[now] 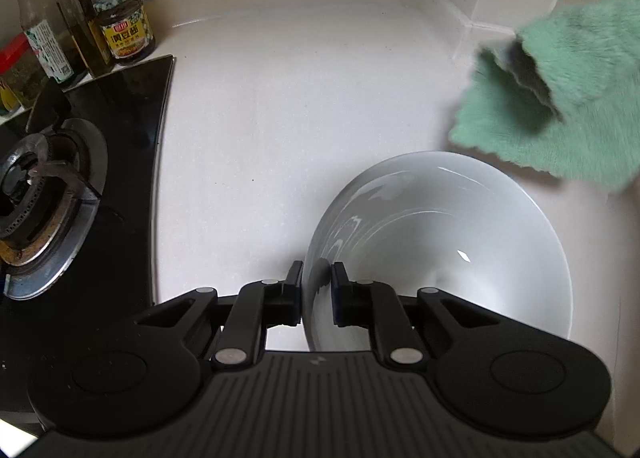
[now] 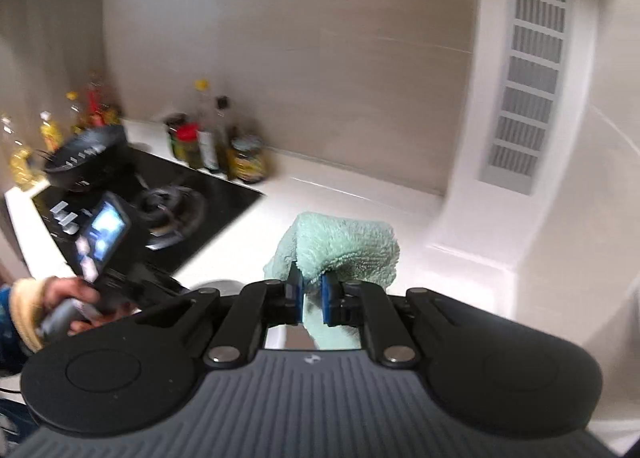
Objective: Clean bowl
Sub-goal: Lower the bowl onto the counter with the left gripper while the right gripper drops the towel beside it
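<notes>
Two grippers are engaged, each clamped on something. The left gripper (image 1: 316, 294) pinches the near rim of the white bowl (image 1: 440, 242), one finger outside the wall and one inside, so the bowl sits at about 5 o'clock in the left wrist view, over the pale counter (image 1: 280, 118); whether its base rests on the counter cannot be told. The right gripper (image 2: 310, 296) is closed on a folded green cloth (image 2: 344, 246), which in the left view hangs at 2 o'clock, above and beyond the far rim, clear of the bowl. The interior appears glossy, with no residue visible; this fits either a bowl awaiting wiping or one already wiped. Risks noted: the hold is a thin pinch on smooth glazed ceramic, so downward or sideways wiping pressure could lever the rim out of the fingers and tip the bowl. A loose cloth corner could drag across the rim. The gas burner (image 1: 36, 186) and the sauce jar (image 1: 126, 24) stand at 9 to 11 o'clock, within range of a slipped bowl.
</notes>
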